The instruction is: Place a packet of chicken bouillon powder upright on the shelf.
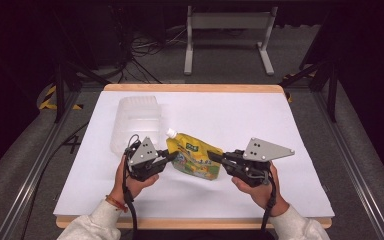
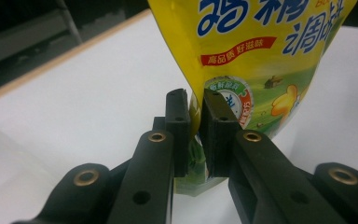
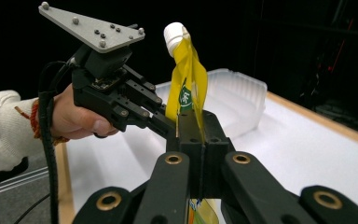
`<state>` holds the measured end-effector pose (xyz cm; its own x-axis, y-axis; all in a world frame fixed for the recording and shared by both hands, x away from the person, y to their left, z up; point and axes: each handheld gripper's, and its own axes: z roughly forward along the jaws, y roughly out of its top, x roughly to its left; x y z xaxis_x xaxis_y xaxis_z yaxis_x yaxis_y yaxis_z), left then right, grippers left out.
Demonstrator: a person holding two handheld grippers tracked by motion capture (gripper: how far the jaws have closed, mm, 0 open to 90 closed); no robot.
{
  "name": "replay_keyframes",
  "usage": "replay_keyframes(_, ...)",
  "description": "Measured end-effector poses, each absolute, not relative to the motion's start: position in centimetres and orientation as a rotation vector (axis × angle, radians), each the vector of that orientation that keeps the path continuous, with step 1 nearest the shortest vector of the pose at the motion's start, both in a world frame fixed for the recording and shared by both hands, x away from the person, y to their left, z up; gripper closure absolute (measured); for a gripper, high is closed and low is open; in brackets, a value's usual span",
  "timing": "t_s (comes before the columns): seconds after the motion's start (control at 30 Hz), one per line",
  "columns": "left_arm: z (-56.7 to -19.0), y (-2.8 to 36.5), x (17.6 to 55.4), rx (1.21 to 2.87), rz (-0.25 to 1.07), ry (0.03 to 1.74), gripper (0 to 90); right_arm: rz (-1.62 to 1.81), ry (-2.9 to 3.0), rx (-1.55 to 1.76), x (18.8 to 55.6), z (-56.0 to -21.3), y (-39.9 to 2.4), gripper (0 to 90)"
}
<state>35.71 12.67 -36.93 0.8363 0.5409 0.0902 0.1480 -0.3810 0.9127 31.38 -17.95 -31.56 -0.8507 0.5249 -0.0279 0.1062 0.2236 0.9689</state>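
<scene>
My left gripper (image 1: 166, 159) sits a little left of the middle of the high view, its jaws pointing right and pinched on the left edge of the yellow pouch (image 1: 196, 160). In the left gripper view my left gripper (image 2: 196, 133) comes up from the bottom centre with its jaws nearly together, and the lower side seam of the pouch (image 2: 256, 56) is squeezed between the pads; the rest of the pouch rises into the upper right of that frame, its printed front facing the camera.

My right gripper (image 1: 214, 158) lies right of centre in the high view, jaws pointing left, clamped on the pouch's right edge. In the right gripper view my right gripper (image 3: 200, 135) has its jaws tight on the thin edge of the pouch (image 3: 189, 88), which stands up edge-on above the pads at centre frame, its white cap (image 3: 173, 33) at the top. My left gripper (image 3: 165, 125) reaches in from the left of that frame to the same pouch.

So the pouch hangs between the two grippers, spout toward the upper left in the high view, over the white table (image 1: 290, 125). A clear plastic tub (image 1: 136, 117) lies at the upper left, just behind my left gripper.
</scene>
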Motion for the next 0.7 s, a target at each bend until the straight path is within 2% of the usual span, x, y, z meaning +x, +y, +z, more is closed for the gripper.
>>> replay_keyframes(0.3, -34.9, 15.8, 37.1, 1.874, 0.555, 0.569, 84.2, 1.655, 2.119, 0.536, 34.4, -29.0, -14.5, 90.0)
replay_keyframes(0.7, -34.2, 19.2, 38.9, 1.814, 0.661, 0.673, 84.3, 1.697, 2.099, 0.514, 38.3, -28.2, -10.3, 90.0)
